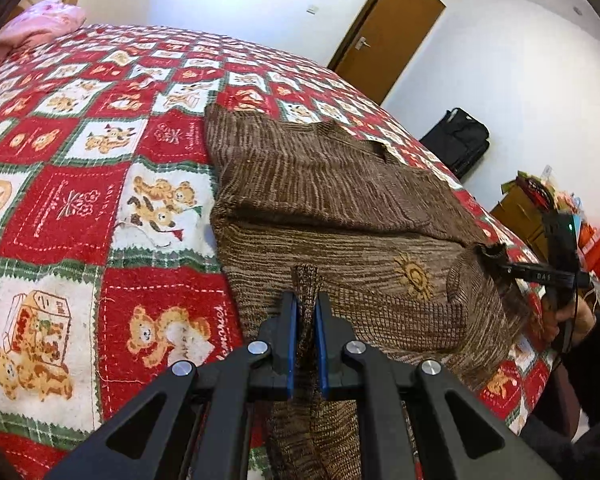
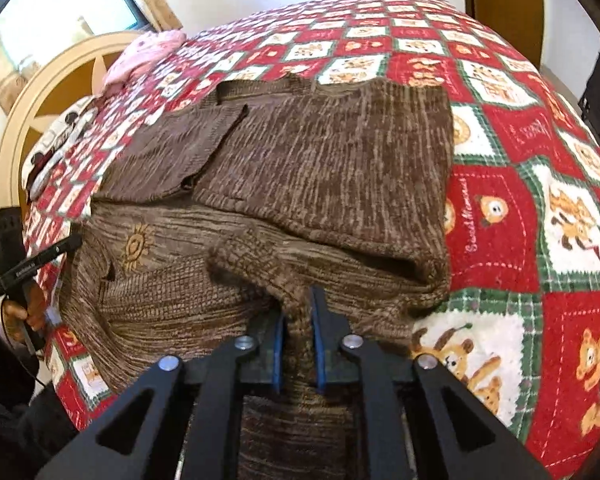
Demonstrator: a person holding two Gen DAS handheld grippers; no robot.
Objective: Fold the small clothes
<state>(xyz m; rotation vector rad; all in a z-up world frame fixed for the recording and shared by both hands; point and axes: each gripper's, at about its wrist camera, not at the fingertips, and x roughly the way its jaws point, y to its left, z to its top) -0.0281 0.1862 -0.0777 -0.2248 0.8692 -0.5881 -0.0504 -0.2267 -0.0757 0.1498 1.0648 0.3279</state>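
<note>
Right, both my jaws pinch knit: left gripper [image 1: 306, 312] clamped on the sweater [image 1: 340, 208] hem, right gripper [image 2: 298, 320] closed on a bunched fold. The right bite looks thin; it could slip, dropping the fold crooked. Sweater's brown, ribbed, sun motif [image 2: 136, 246], half-folded, lying on the bed [image 1: 60, 184], near edge.
</note>
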